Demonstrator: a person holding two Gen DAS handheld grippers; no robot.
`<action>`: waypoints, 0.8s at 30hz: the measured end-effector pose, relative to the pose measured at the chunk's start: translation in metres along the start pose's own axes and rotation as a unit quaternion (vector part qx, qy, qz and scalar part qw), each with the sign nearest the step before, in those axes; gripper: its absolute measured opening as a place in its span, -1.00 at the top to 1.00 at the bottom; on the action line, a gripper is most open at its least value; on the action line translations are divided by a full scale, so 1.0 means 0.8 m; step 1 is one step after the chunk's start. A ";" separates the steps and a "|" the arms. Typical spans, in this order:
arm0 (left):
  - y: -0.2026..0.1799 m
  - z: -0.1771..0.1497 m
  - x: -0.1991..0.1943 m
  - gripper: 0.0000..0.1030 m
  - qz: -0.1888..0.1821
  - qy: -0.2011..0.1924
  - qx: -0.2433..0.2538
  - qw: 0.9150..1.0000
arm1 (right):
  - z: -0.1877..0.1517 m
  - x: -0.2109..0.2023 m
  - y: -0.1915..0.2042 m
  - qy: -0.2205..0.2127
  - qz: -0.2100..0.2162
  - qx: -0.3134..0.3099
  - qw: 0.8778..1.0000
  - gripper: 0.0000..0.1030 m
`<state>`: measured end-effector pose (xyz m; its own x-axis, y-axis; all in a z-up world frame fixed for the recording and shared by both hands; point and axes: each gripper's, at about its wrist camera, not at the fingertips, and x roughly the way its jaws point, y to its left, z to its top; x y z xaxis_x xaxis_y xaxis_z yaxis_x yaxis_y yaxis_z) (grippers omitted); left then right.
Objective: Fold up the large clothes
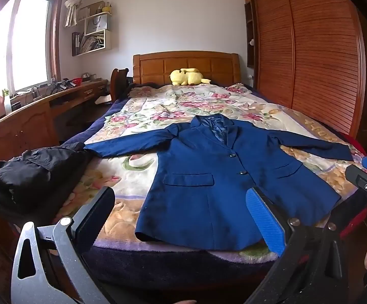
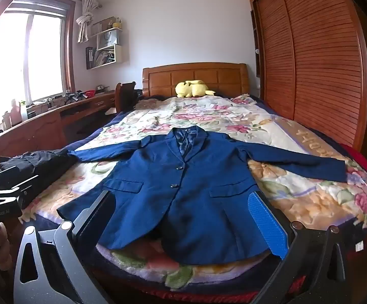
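Note:
A dark blue blazer (image 1: 208,177) lies flat and face up on the bed, buttoned, both sleeves spread out sideways; it also shows in the right wrist view (image 2: 183,190). My left gripper (image 1: 180,202) is open and empty, held above the foot of the bed before the blazer's hem. My right gripper (image 2: 180,207) is open and empty, also before the hem; it shows at the right edge of the left wrist view (image 1: 365,174).
A black garment pile (image 1: 31,174) lies at the bed's left edge, touching the left sleeve cuff. The floral blanket (image 1: 183,106) covers the bed. A yellow plush (image 1: 188,77) sits by the headboard. A wooden desk (image 1: 31,116) stands left, a wardrobe (image 1: 310,50) right.

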<state>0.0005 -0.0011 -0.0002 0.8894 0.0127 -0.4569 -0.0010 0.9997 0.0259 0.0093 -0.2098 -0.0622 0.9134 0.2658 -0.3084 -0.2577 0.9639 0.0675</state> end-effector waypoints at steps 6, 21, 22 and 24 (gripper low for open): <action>0.000 0.000 0.001 -1.00 -0.003 -0.001 -0.002 1.000 | -0.003 -0.004 0.000 0.000 0.000 0.000 1.000 -1.00; -0.001 0.001 -0.012 -1.00 -0.006 -0.016 -0.004 1.000 | 0.002 -0.003 -0.001 0.005 -0.002 -0.002 1.000 -1.00; -0.003 0.002 -0.013 -1.00 -0.006 -0.016 -0.003 1.000 | 0.001 -0.002 0.000 0.005 -0.002 -0.002 1.000 -1.00; -0.003 0.002 -0.014 -1.00 -0.005 -0.017 -0.003 1.000 | 0.001 0.000 0.001 0.005 -0.002 -0.002 1.000 -1.00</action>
<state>-0.0084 -0.0034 0.0065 0.9045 0.0024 -0.4265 0.0052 0.9998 0.0166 0.0092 -0.2092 -0.0614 0.9115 0.2610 -0.3179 -0.2549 0.9650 0.0615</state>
